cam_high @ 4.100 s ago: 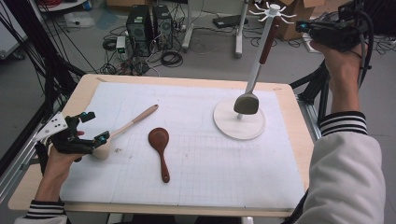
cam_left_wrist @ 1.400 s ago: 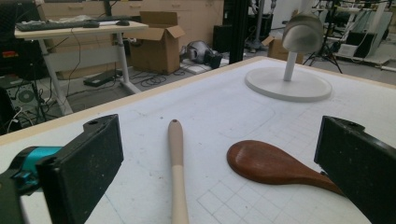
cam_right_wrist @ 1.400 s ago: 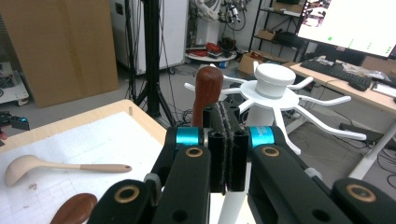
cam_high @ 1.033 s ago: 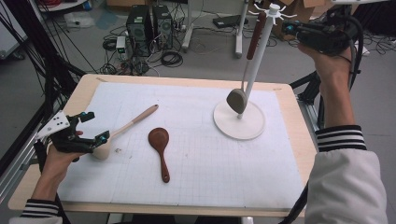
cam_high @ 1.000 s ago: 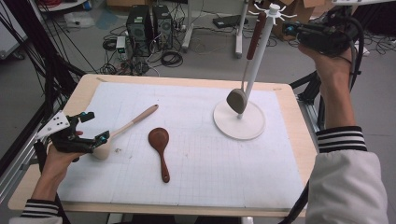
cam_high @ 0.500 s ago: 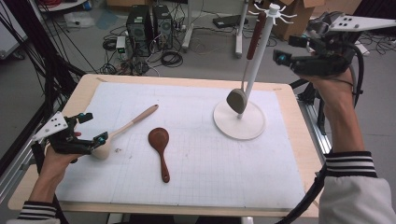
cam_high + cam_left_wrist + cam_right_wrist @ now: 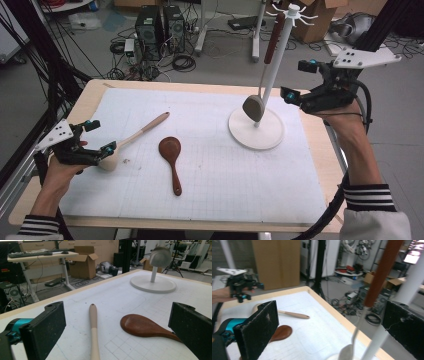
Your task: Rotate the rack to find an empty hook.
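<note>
A white rack [image 7: 274, 65] stands on its round base [image 7: 256, 131] at the table's far right. A ladle with a brown handle [image 7: 273, 32] and a grey bowl [image 7: 253, 107] hangs from a top hook. My right gripper [image 7: 296, 80] sits just right of the pole; its jaws have just been opening and nothing is between them. The right gripper view shows the ladle handle [image 7: 382, 272] beyond them. My left gripper [image 7: 102, 135] is open at the left edge, over the head end of a light wooden spoon [image 7: 93, 322]. A dark wooden spoon [image 7: 171, 152] lies mid-mat.
A white gridded mat [image 7: 215, 190] covers most of the wooden table [image 7: 320, 165]. Black frame posts and cables [image 7: 45, 75] stand off the table's left side. Boxes, computers and cords lie on the floor beyond the far edge.
The right gripper has let go of the ladle handle near the rack's top, opened, and dropped down and to the right. The ladle stays hanging. The left gripper has kept still.
</note>
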Demonstrator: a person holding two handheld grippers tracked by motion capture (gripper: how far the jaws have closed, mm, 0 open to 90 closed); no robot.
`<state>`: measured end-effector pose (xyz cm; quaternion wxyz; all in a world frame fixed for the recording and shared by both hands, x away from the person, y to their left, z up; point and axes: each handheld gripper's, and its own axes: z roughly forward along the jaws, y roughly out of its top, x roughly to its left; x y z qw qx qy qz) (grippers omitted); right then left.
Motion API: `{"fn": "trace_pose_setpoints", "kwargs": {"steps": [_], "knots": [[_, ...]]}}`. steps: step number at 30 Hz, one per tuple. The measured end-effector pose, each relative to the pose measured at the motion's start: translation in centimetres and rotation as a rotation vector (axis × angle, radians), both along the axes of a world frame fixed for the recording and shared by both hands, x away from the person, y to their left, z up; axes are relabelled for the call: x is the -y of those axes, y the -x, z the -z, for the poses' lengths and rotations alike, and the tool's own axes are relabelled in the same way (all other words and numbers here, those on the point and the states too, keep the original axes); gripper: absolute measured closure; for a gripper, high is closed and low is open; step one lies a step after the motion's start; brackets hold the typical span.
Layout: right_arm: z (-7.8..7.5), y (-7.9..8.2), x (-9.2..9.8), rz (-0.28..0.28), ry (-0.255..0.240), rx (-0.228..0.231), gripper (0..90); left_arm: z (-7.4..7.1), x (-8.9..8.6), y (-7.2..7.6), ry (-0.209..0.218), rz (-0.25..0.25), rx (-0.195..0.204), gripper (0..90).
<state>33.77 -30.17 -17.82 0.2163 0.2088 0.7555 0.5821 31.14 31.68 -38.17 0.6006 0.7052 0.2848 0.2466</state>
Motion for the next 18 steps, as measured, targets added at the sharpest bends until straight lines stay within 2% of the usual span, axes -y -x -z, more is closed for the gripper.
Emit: {"fn": "trace_pose_setpoints", "kwargs": {"steps": [6, 9, 18], "knots": [[2.2, 0.7, -0.7, -0.048, -0.019, 0.003, 0.3, -0.2, 0.1, 0.1, -0.002, 0.008, 0.010, 1.7], [3.4, 1.0, -1.0, -0.067, -0.035, 0.020, 0.3, -0.3, 0.1, 0.1, -0.003, 0.012, 0.012, 1.7], [7.3, 1.6, -1.4, -0.063, -0.057, 0.033, 0.3, -0.4, 0.3, 0.1, 0.005, 0.023, 0.021, 1.7]]}}
